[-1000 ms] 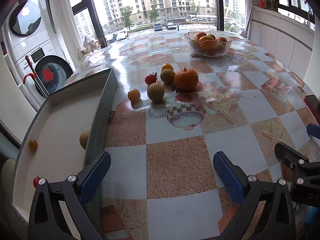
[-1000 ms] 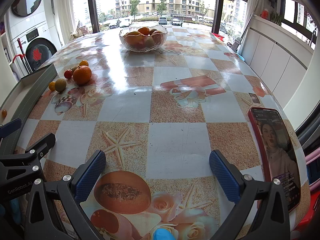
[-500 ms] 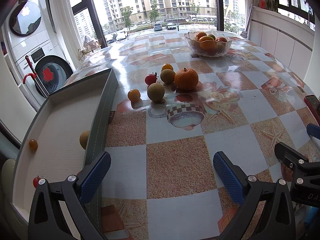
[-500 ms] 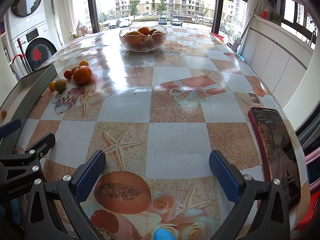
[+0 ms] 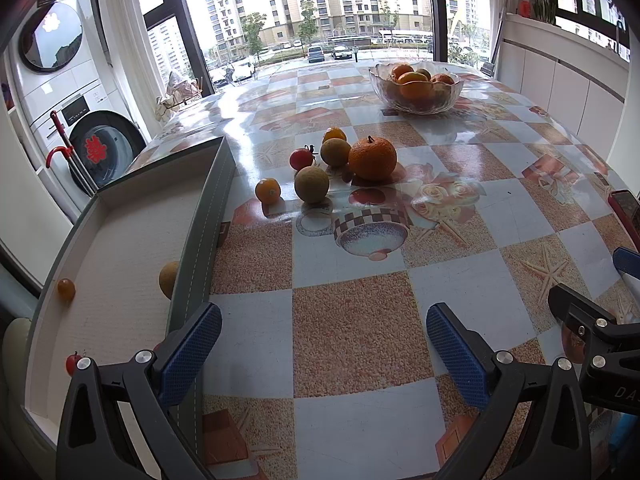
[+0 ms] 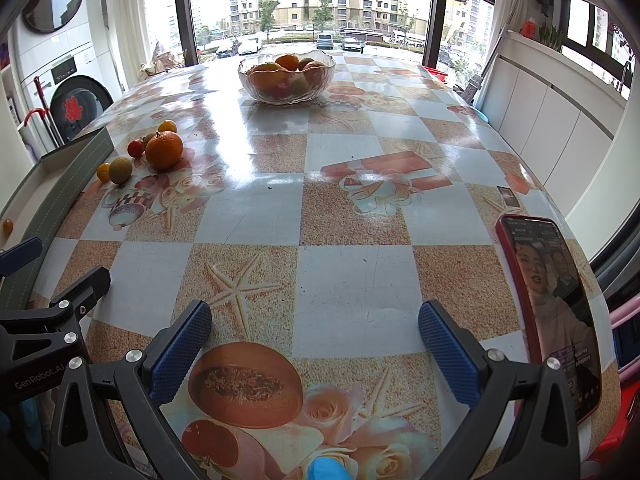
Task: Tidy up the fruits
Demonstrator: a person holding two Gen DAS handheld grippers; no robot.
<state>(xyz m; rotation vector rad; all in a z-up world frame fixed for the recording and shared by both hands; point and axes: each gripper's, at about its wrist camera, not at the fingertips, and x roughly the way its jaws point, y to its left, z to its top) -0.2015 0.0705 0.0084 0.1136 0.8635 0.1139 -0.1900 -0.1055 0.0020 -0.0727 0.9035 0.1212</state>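
Note:
Loose fruit lies in a cluster on the table: a big orange (image 5: 372, 159) (image 6: 164, 150), a greenish round fruit (image 5: 311, 184) (image 6: 120, 170), a small orange fruit (image 5: 267, 191), a cherry tomato (image 5: 301, 159) and two more behind. A glass bowl (image 5: 416, 87) (image 6: 286, 76) of oranges stands at the far end. A grey tray (image 5: 196, 236) on the left holds a brownish fruit (image 5: 169, 280), a small orange one (image 5: 66, 289) and a tomato (image 5: 73, 362). My left gripper (image 5: 324, 344) is open, well short of the cluster. My right gripper (image 6: 316, 338) is open over bare table.
A red-cased phone (image 6: 552, 308) with its screen lit lies near the table's right edge. A washing machine (image 5: 100, 144) stands beyond the left side. White cabinets (image 6: 560, 120) run along the right. A blue-gloved fingertip (image 6: 326, 470) shows at the bottom.

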